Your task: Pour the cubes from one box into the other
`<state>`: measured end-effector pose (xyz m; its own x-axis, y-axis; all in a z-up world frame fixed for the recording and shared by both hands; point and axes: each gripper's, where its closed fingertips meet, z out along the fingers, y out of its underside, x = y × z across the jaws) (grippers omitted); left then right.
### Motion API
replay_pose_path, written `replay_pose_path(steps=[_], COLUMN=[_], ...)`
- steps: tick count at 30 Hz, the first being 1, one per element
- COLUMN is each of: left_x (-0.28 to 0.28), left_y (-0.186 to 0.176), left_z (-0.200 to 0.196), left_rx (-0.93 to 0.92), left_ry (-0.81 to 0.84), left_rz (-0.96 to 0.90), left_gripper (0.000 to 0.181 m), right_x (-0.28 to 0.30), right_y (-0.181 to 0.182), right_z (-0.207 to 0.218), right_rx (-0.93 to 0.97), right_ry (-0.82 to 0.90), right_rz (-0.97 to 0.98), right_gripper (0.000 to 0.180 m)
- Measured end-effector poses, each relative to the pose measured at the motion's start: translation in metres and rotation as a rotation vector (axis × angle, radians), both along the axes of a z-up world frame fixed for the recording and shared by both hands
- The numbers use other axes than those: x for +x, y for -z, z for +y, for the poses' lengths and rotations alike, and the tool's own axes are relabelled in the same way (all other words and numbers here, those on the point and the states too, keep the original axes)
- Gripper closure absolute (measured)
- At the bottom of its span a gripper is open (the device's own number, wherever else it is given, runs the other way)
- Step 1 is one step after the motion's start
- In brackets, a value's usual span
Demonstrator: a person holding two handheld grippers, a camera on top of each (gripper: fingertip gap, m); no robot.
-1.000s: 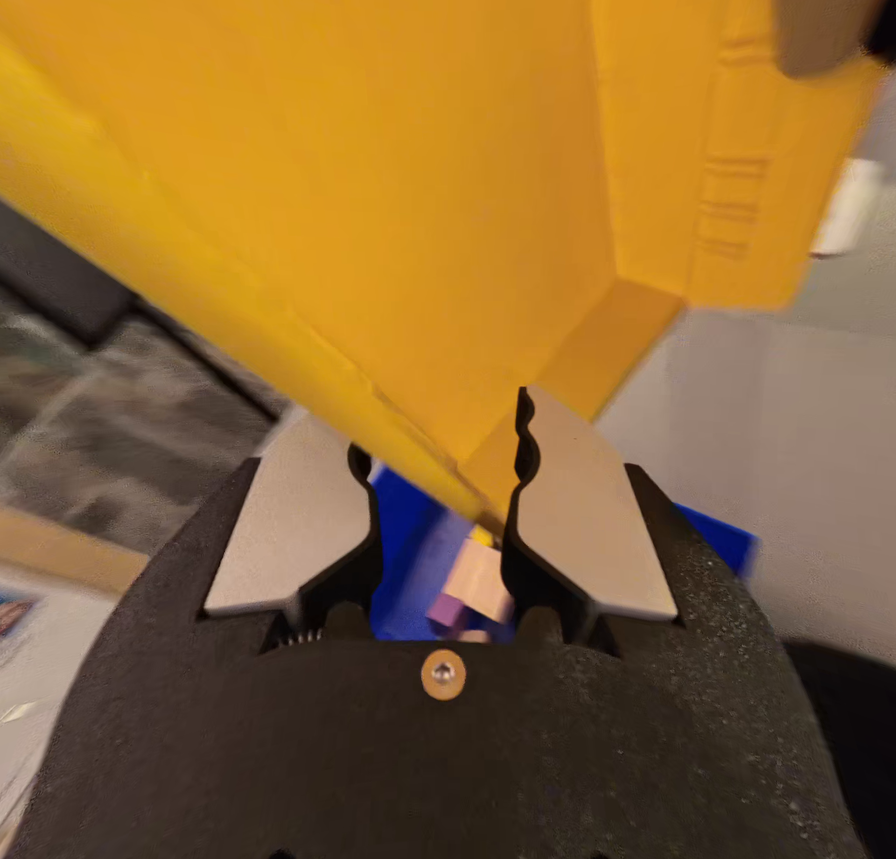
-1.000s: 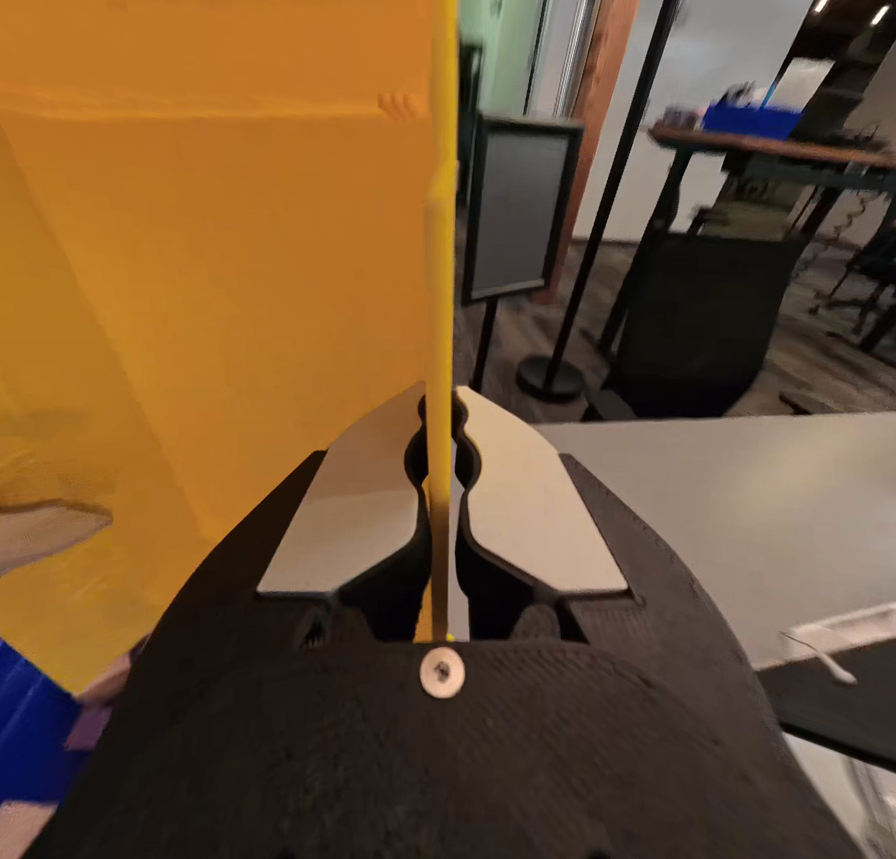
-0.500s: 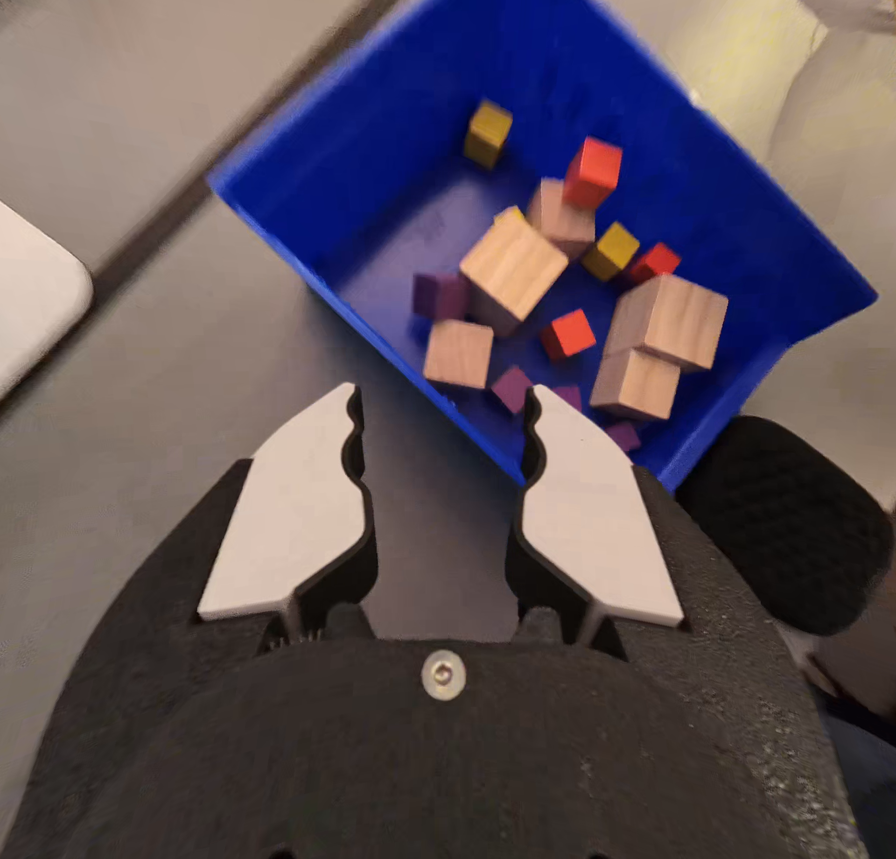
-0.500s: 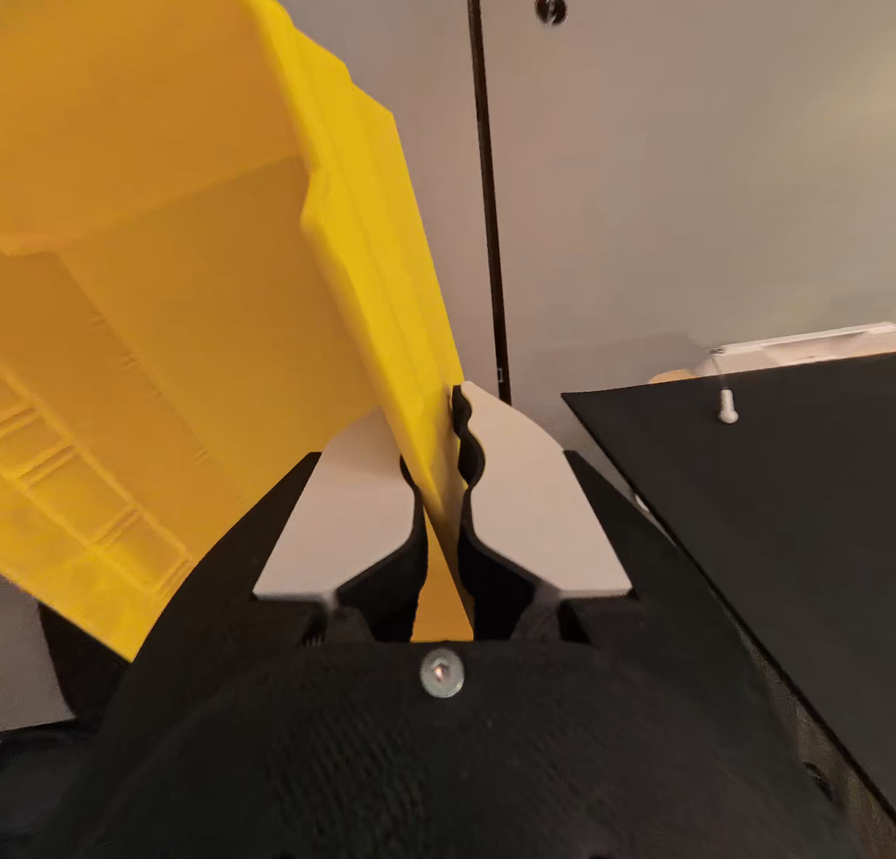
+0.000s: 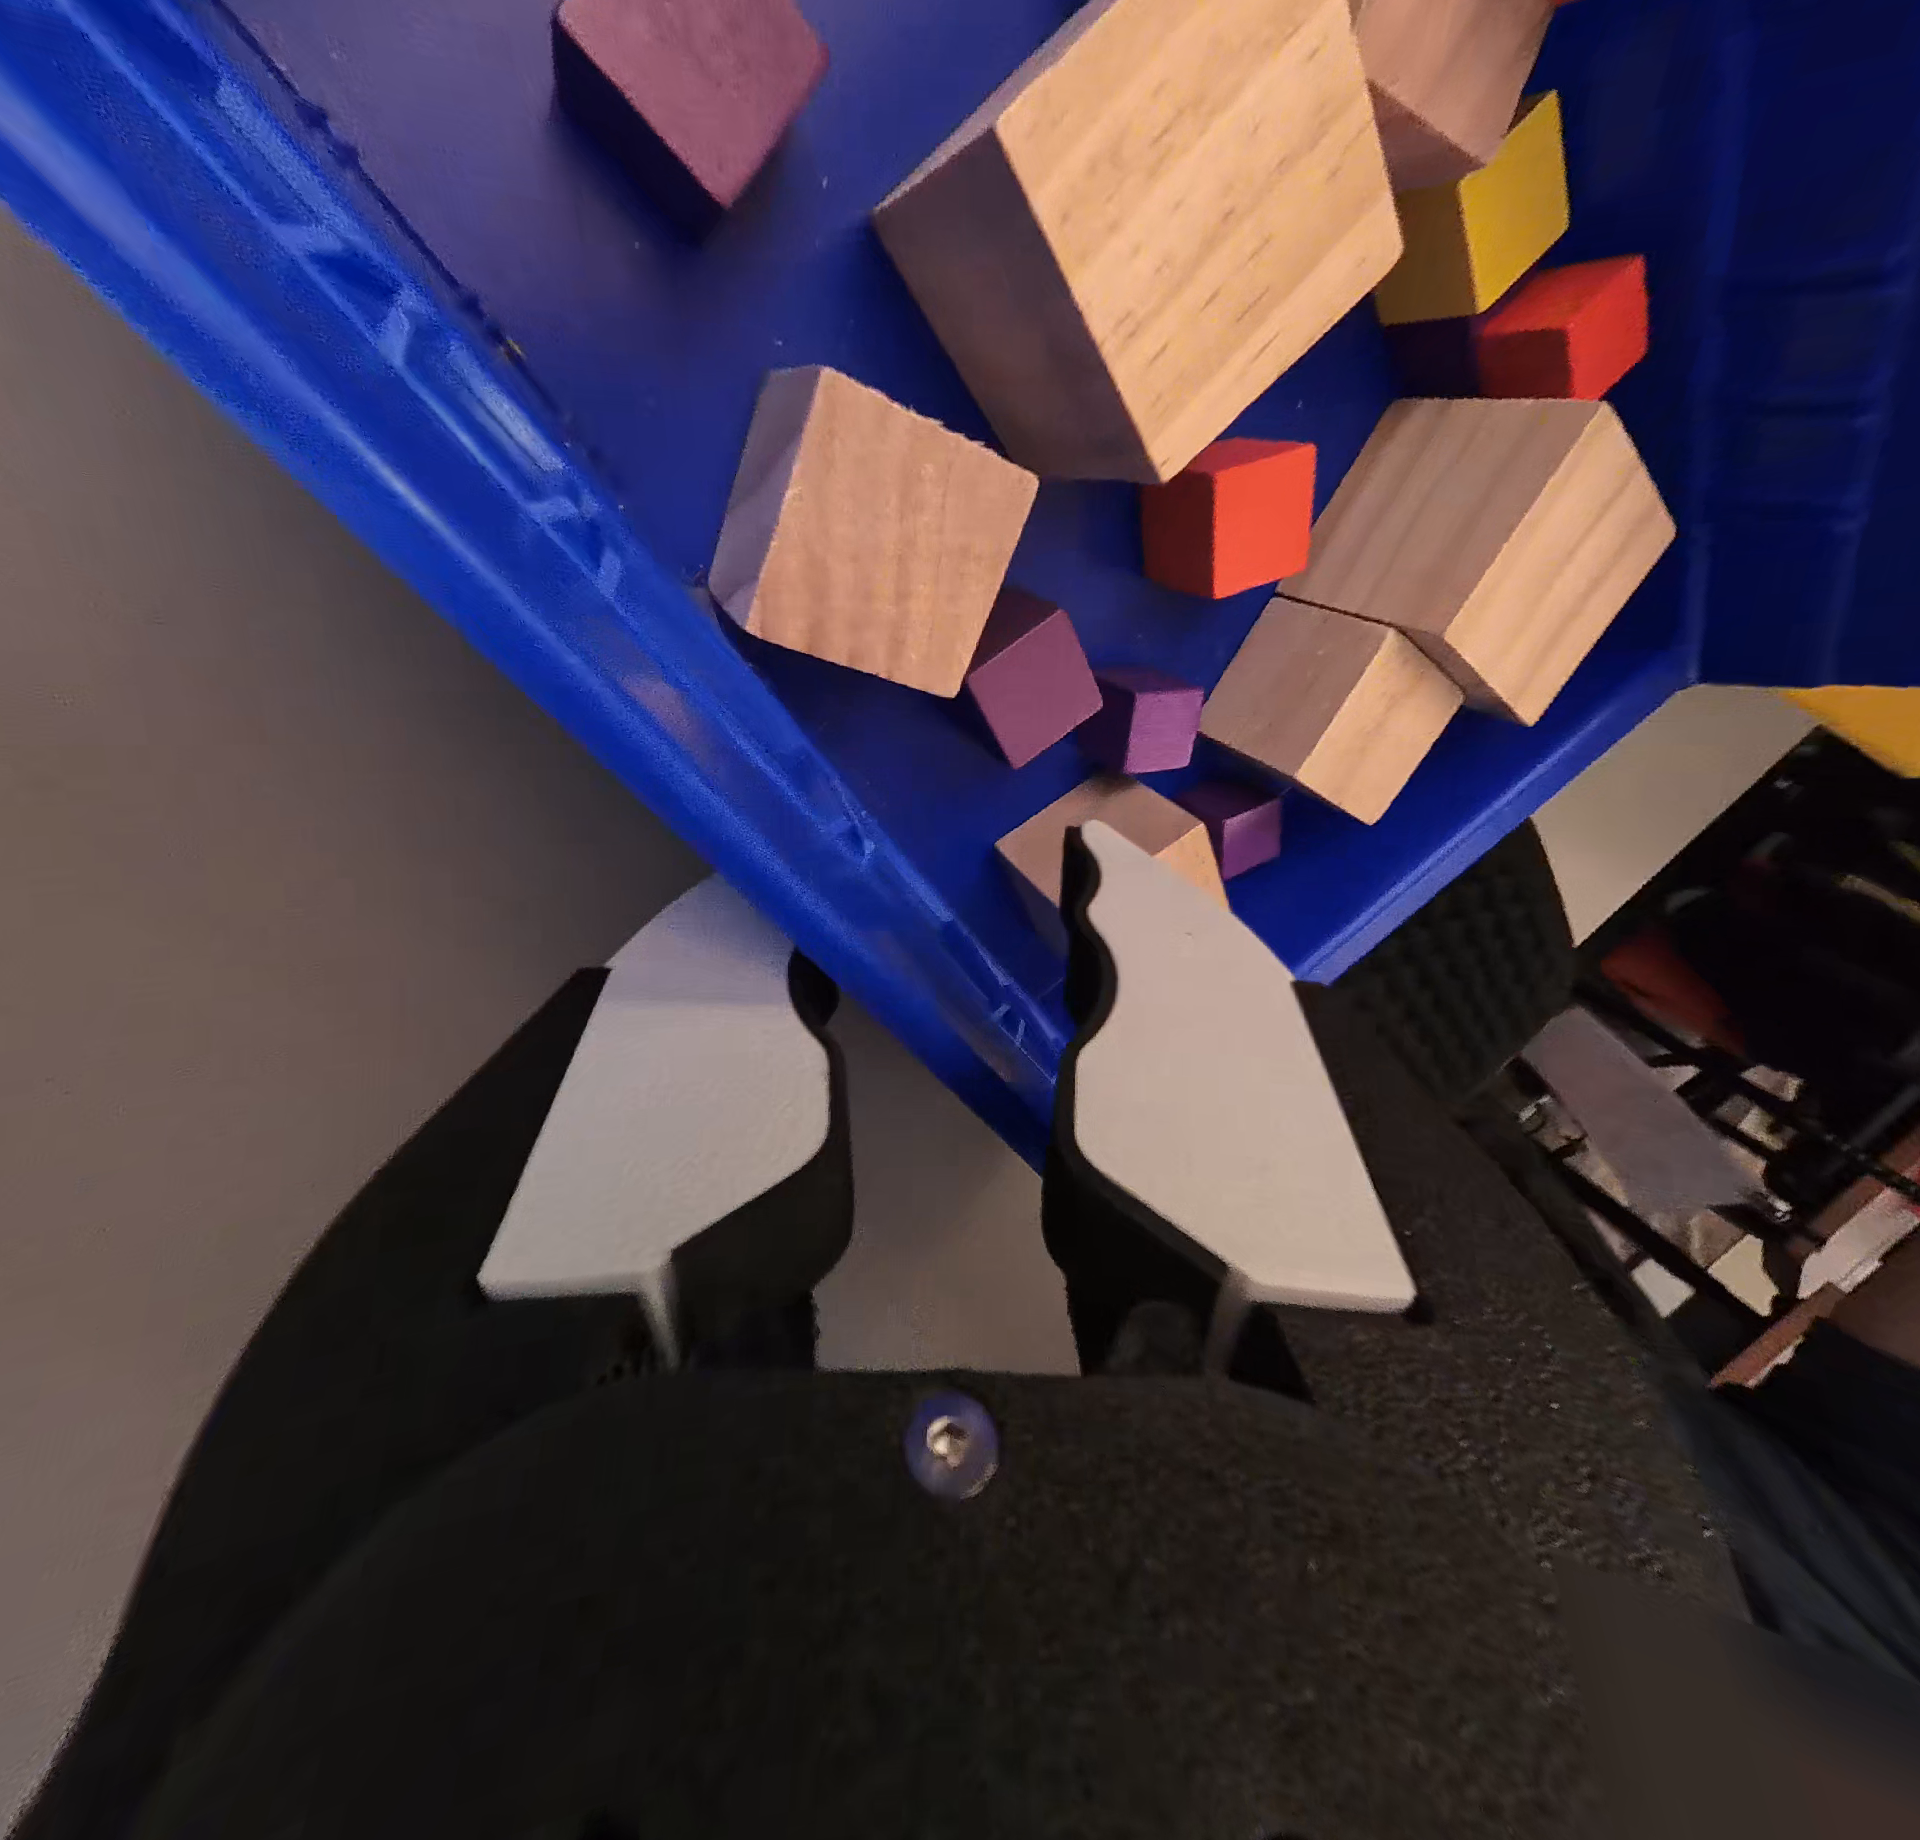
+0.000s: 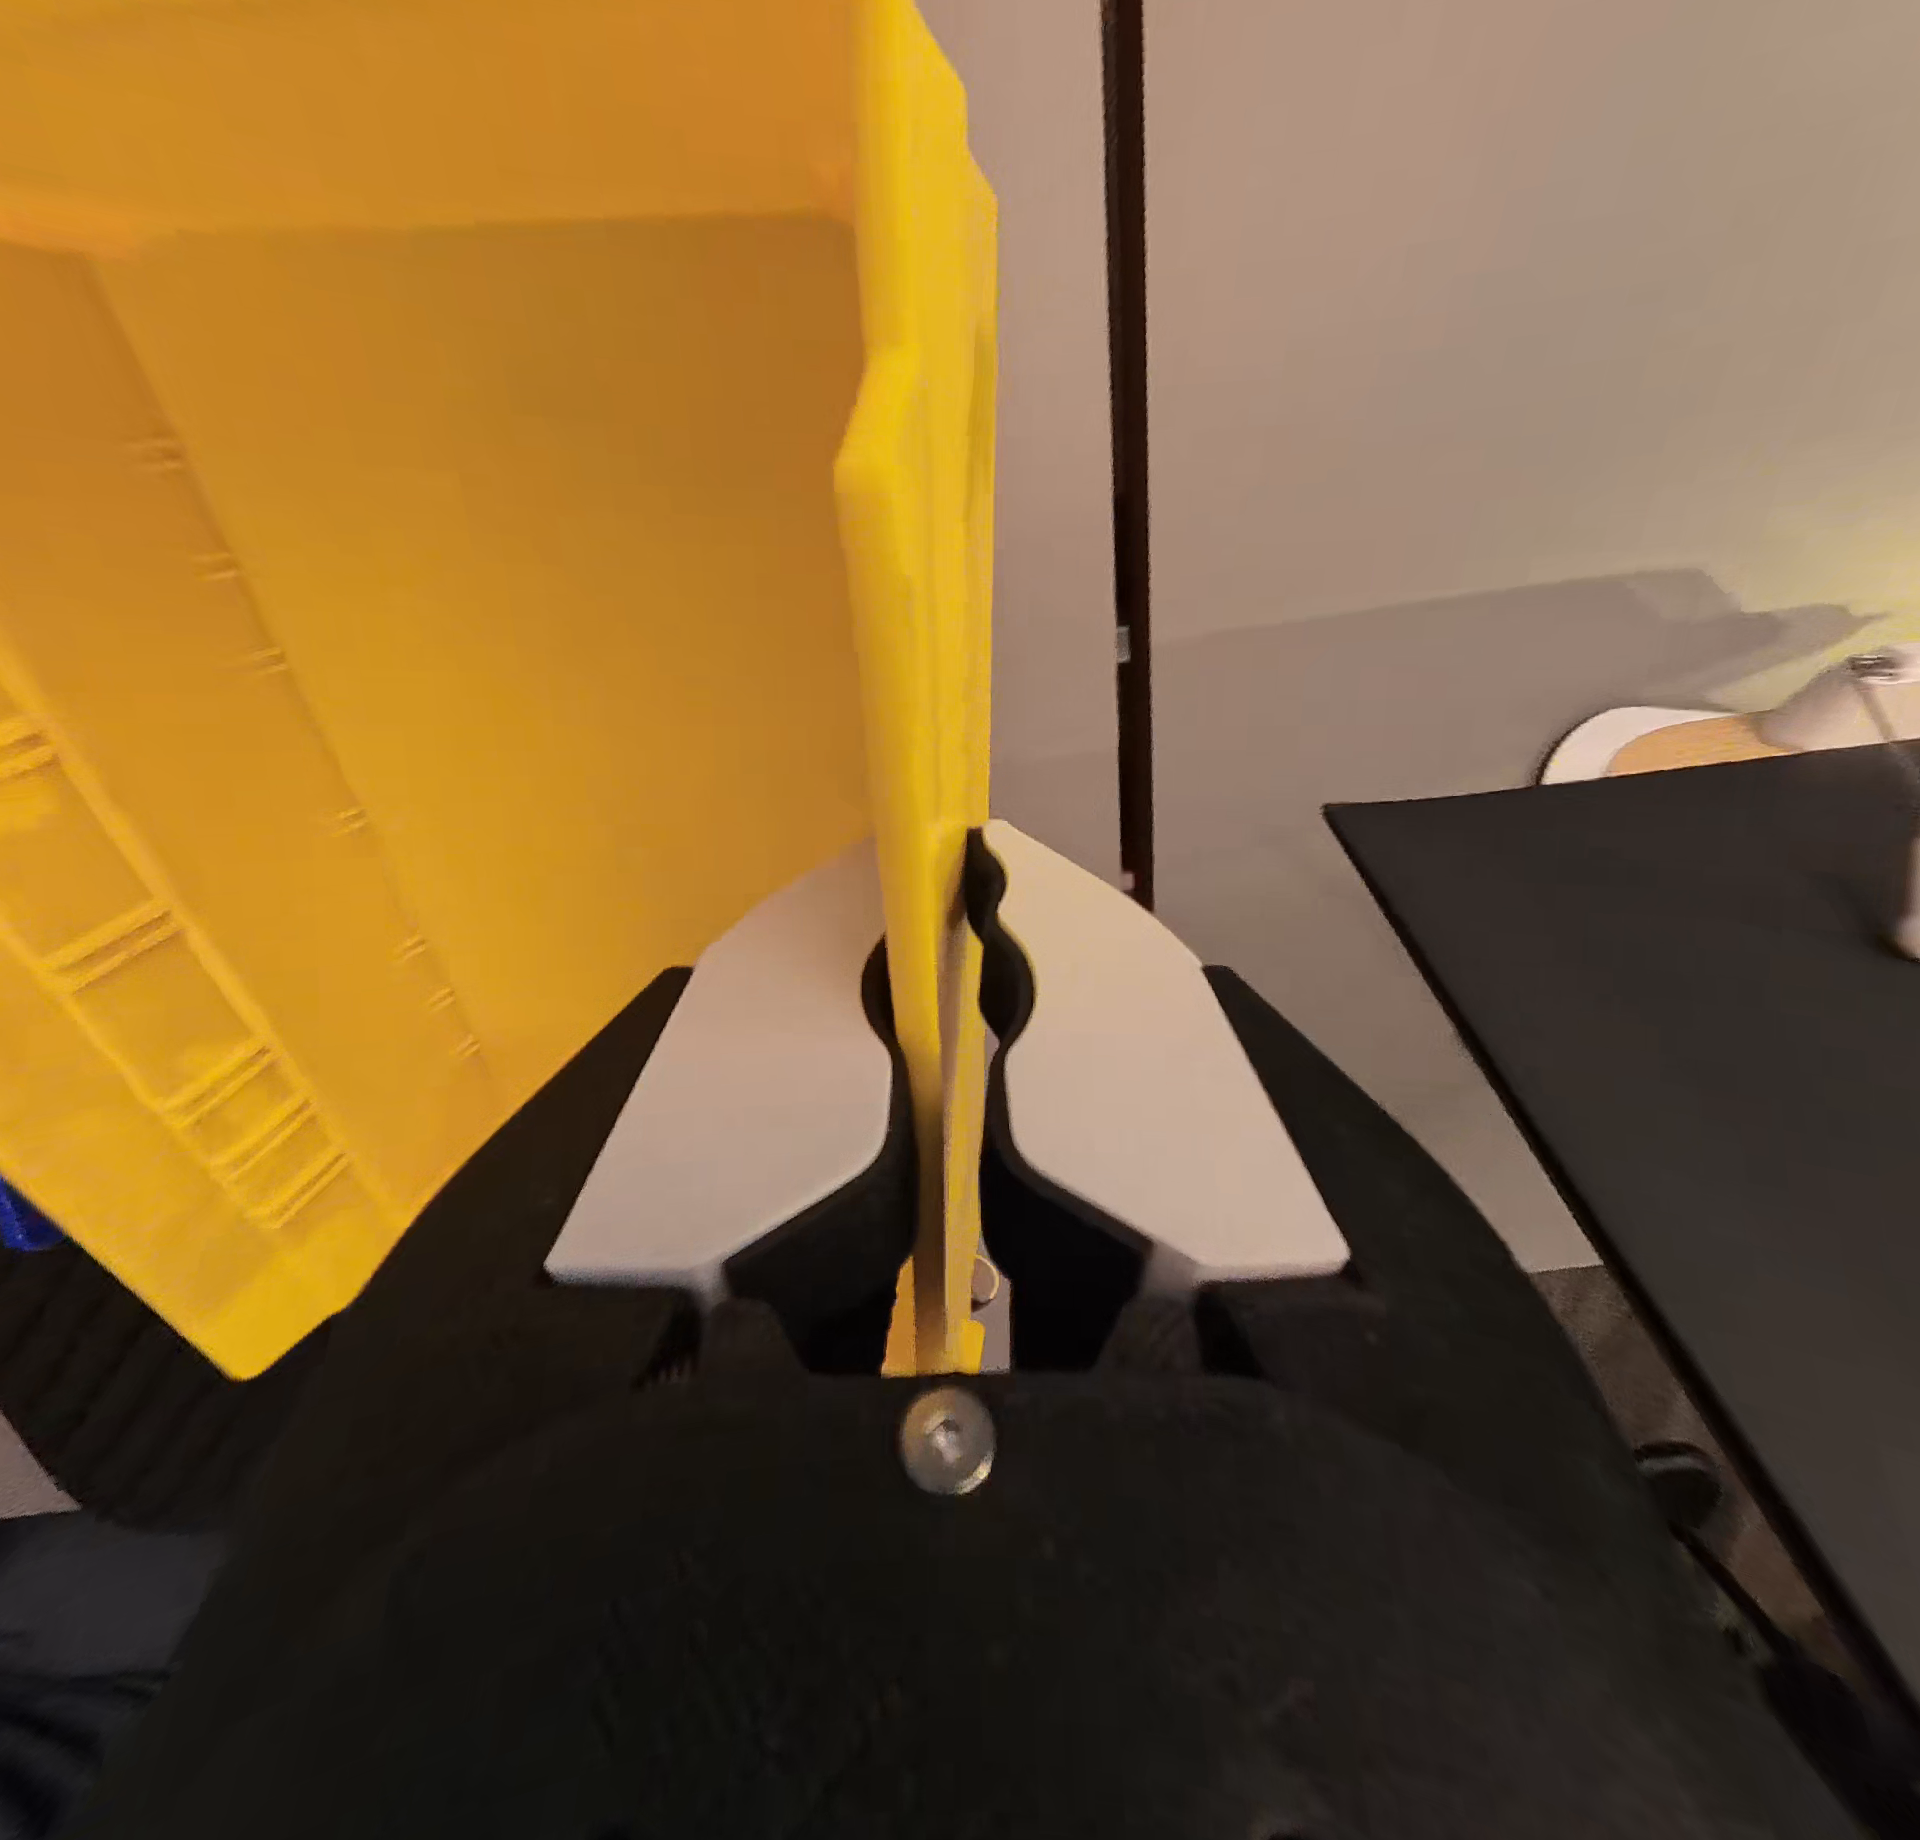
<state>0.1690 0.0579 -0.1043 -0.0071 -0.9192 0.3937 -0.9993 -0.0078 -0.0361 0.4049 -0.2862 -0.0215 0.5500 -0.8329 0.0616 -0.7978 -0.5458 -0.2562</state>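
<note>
While astride blue box [image 5: 582, 585], left hand-held gripper [image 5: 940, 917] agape

A pale grey tabletop [image 6: 1455, 336] lay ahead of the right gripper, crossed by a dark seam [image 6: 1127, 336]. A black mat [image 6: 1662, 1011] lay to its right, warm light falling beyond. Right of the left gripper, blurred clutter [image 5: 1766, 1011] showed.

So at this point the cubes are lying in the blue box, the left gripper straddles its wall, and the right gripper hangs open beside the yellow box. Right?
Not quite. The right wrist view shows the right gripper shut on the yellow box, clamping its wall. The rest holds: in the left wrist view the cubes lie in the blue box, with the left gripper open astride its wall.
</note>
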Motion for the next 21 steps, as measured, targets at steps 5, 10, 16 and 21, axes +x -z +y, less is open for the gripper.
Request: replay_pose_path(steps=[5,10,16,21], left_x=[-0.006,-0.037,-0.103,-0.163], left_y=[-0.003,-0.003,-0.004,-0.005], left_z=[0.031,0.096,0.189,0.260], left_rx=[-0.006,0.029,0.048,0.083], left_ry=[-0.074,-0.077,-0.203,-0.335], left_rz=[0.015,-0.005,0.006,0.004], left_gripper=[0.162,0.167,0.169,0.171], right_x=[-0.011,-0.023,-0.035,-0.057], right_y=[0.026,0.044,0.048,0.063], right_z=[0.009,0.037,0.099,0.162], right_rx=[0.047,0.105,0.206,0.245], right_ry=[0.019,0.017,-0.006,-0.067], right_rz=[0.113,0.199,0.267,0.339], right_gripper=[0.172,0.172,0.172,0.172])
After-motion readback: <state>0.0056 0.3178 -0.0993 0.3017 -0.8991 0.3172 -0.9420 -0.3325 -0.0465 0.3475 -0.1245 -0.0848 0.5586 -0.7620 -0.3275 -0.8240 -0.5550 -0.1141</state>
